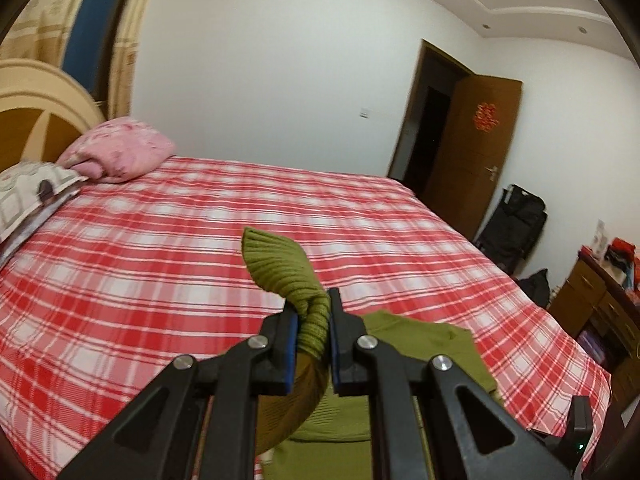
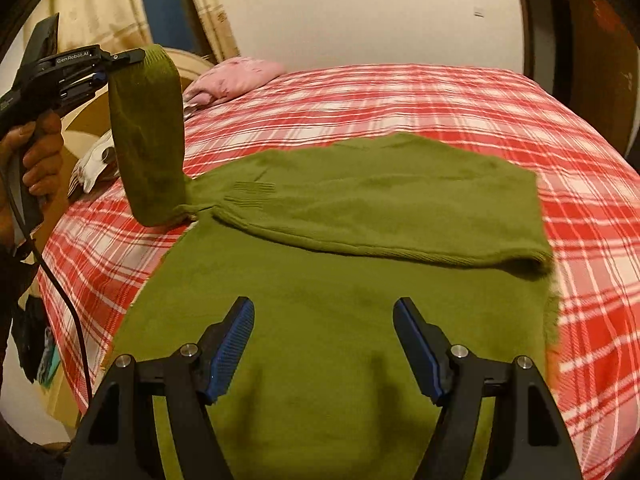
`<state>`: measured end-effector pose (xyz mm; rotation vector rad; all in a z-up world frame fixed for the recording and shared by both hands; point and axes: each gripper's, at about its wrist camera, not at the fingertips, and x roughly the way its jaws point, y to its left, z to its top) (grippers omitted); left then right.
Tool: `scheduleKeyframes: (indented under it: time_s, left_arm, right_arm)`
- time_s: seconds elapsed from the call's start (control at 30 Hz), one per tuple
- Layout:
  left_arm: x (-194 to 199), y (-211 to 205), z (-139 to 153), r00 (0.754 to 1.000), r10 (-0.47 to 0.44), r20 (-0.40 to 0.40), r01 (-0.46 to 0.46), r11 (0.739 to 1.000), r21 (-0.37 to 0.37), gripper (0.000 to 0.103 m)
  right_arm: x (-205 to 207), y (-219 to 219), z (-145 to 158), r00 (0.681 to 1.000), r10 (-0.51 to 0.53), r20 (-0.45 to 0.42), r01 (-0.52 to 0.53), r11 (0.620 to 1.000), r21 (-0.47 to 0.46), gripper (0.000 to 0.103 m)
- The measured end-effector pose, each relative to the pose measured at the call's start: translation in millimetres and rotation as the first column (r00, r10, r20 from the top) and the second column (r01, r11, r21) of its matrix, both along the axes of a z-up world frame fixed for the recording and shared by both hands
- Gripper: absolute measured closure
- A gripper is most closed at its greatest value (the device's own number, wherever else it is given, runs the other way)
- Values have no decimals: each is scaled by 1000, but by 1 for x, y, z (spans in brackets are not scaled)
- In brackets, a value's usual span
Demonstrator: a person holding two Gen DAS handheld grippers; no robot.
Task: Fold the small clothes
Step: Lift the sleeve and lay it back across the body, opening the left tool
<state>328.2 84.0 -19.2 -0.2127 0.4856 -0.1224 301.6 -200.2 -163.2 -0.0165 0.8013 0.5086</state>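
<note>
While the left gripper point(image 1: 311, 330) is clamped on the sweater's sleeve cuff point(image 2: 158, 64) and has it lifted off the bed point(image 2: 400, 92), we're mid sleeve-fold. Green sweater point(image 2: 340, 320) lies flat on the plaid bed, near the front edge, body toward us. Other sleeve point(image 2: 400, 208) is already laid across the chest, its cuff out toward the bed's right edge. Right gripper point(image 2: 324, 344) hangs just above the sweater body, jaws wide apart, nothing btwn them. Next, imo: carry the held sleeve across the body, lay it flat over the folded one, let go. Needs slack in the sleeve so the shoulder doesn't drag. Right could pin the body if it shifts. Risk: sleeve twists or bunches at the armpit.
</note>
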Motion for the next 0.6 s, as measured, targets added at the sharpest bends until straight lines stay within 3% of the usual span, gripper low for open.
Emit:
scheduleKeyframes:
  time_s: [0.6]
  left_arm:
    - [46,-140,-32,984,-164,-73,168,985,49,90]
  right_arm:
    - [3,-76,-15,986,-163,-34,165,983,82,30]
